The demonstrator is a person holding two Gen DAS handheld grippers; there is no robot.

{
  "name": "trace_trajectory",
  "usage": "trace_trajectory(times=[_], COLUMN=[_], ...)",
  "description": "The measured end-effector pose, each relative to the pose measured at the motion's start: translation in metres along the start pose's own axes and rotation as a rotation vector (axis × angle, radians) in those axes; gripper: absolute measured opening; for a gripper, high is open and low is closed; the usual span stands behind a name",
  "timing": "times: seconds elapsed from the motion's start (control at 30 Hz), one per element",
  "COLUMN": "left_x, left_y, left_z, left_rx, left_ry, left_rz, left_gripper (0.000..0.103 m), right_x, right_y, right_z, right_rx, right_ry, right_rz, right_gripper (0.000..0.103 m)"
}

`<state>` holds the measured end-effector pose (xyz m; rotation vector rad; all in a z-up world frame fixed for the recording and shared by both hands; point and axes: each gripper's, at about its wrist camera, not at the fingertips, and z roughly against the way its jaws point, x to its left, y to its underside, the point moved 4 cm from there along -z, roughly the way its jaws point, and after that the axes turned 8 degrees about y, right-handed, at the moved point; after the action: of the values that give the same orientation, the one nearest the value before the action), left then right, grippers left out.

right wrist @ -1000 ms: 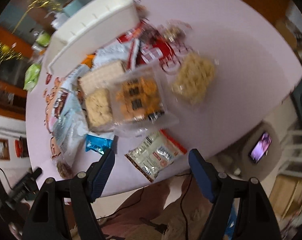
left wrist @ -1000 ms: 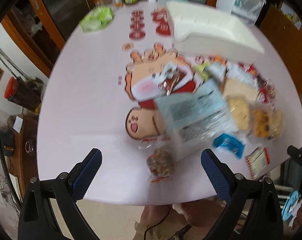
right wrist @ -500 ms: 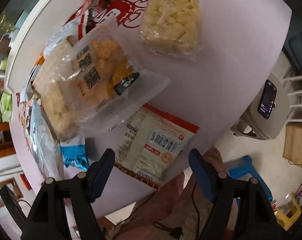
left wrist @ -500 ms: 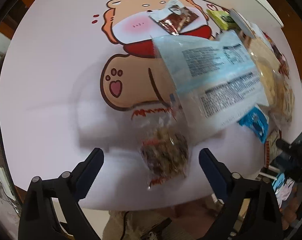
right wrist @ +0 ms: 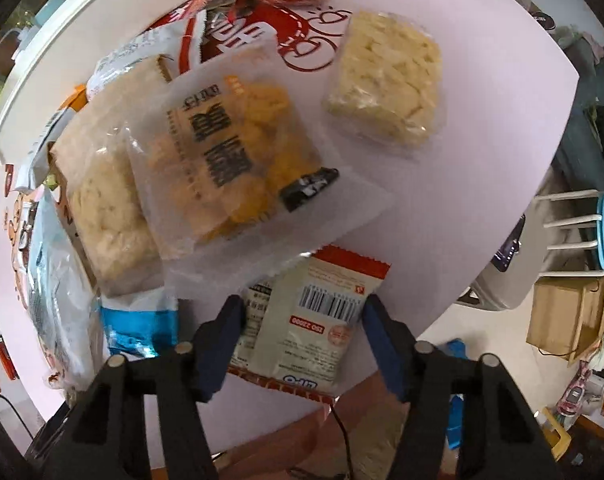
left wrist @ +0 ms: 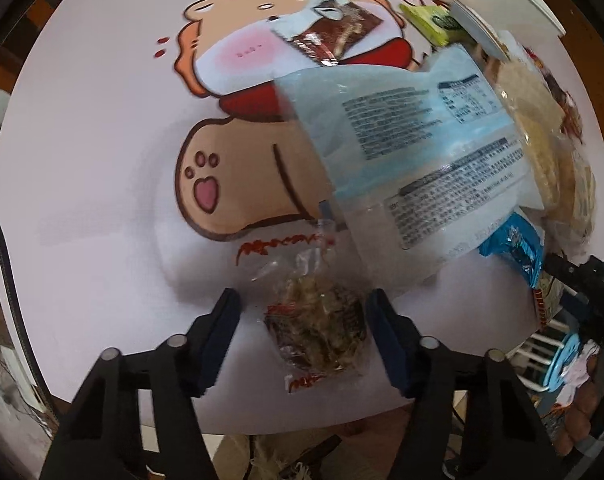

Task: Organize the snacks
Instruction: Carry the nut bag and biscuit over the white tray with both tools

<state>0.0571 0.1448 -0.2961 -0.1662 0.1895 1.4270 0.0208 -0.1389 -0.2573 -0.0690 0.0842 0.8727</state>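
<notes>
While each claw straddles a packet, neither grips: left claw [left wrist: 302,336], right claw [right wrist: 302,332].

left wrist view looks steeply down from the near table edge, close over the pink table [left wrist: 94,168], its fingers [left wrist: 218,340] framing the bottom. right wrist view does the same further right, also close above the table [right wrist: 481,160]. both face away from the person. shared: the light blue bag [left wrist: 413,152] [right wrist: 58,292] and the small blue packet [left wrist: 513,248] [right wrist: 142,328].
</notes>
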Motion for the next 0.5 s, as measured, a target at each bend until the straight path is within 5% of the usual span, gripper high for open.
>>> trace_trajectory(times=[0.1,0.5], left_x=[-0.009,-0.002], left_y=[0.001,-0.004], left_z=[-0.004,0.029], left_rx=[-0.003,-0.016], left_ry=[-0.011,0.018], left_rz=[-0.032,-0.037], left_gripper=[0.058,0.051], right_x=[-0.002,-0.011], right_y=[-0.003,0.008], right_z=[0.004,0.024], right_rx=[-0.005,0.162], right_ry=[-0.041,-0.368], right_rz=[-0.005,0.052], right_gripper=[0.048,0.048])
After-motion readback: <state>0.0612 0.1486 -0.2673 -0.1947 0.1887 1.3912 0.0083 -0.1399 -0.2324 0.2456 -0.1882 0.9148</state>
